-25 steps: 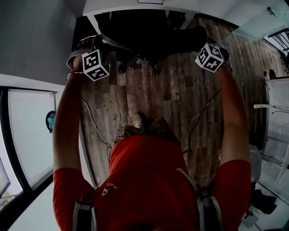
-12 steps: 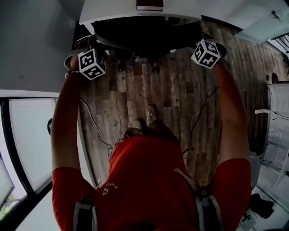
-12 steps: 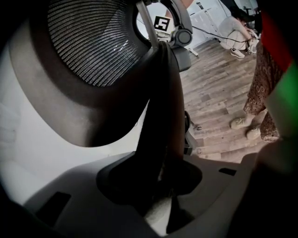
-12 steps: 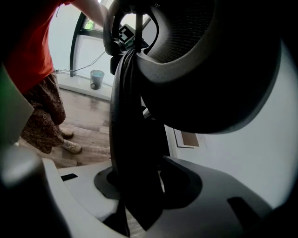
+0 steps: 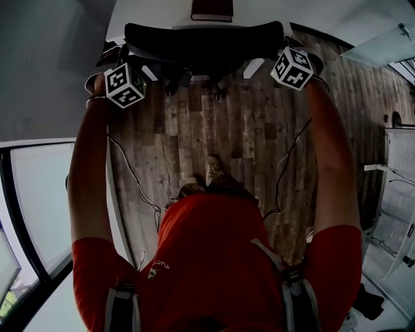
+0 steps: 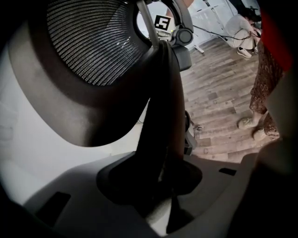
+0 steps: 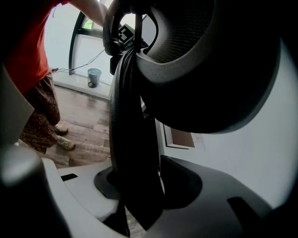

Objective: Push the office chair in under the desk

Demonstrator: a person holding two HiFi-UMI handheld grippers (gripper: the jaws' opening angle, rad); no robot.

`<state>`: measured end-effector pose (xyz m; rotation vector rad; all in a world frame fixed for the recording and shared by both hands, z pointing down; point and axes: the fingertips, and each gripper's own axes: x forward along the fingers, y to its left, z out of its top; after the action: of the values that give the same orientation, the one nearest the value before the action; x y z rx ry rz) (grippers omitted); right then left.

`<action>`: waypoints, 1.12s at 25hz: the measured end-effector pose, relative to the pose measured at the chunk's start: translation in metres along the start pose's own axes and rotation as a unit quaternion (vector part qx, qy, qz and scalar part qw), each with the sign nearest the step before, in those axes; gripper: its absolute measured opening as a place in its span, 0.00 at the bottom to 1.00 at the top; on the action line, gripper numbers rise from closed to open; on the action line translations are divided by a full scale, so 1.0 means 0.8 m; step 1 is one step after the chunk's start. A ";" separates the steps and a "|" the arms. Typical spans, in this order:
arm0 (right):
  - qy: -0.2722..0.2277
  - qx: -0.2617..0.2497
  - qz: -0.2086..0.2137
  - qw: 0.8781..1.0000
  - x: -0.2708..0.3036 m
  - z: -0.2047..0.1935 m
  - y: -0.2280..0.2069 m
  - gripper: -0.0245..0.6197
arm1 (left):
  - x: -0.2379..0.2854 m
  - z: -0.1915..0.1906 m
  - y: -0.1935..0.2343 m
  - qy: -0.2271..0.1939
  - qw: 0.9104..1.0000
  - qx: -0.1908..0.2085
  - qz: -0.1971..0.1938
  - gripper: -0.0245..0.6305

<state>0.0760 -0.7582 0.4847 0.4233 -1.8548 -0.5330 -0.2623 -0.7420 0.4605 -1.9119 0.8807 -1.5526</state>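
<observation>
The black office chair (image 5: pixel 207 42) stands at the white desk (image 5: pixel 146 13), its seat hidden below the desktop and its curved back at the desk's edge. My left gripper (image 5: pixel 120 63) grips the back's left end, and my right gripper (image 5: pixel 290 54) grips its right end. In the left gripper view the jaws (image 6: pixel 163 183) are shut on the dark backrest frame (image 6: pixel 163 102), beside the mesh back (image 6: pixel 93 42). The right gripper (image 7: pixel 139 188) is likewise shut on the frame edge (image 7: pixel 130 116).
A dark book (image 5: pixel 211 9) lies on the desk. Cables (image 5: pixel 137 188) trail over the wooden floor (image 5: pixel 246 142). A glass window (image 5: pixel 39 194) is at the left, a white rack (image 5: pixel 397 162) at the right. The person's foot (image 5: pixel 213 167) is behind the chair.
Both grippers and the chair back have moved forward toward the desk, so more of the chair is under the desktop. The person has stepped forward.
</observation>
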 end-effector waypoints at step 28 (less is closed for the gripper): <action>0.008 -0.011 -0.038 0.999 0.048 -0.012 -0.088 0.39 | 0.065 0.002 0.060 -0.015 1.000 0.003 0.021 0.41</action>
<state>0.0744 -0.8390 0.4786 0.4826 -1.8207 -0.5995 -0.2618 -0.8128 0.4584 -1.8955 0.8964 -1.4958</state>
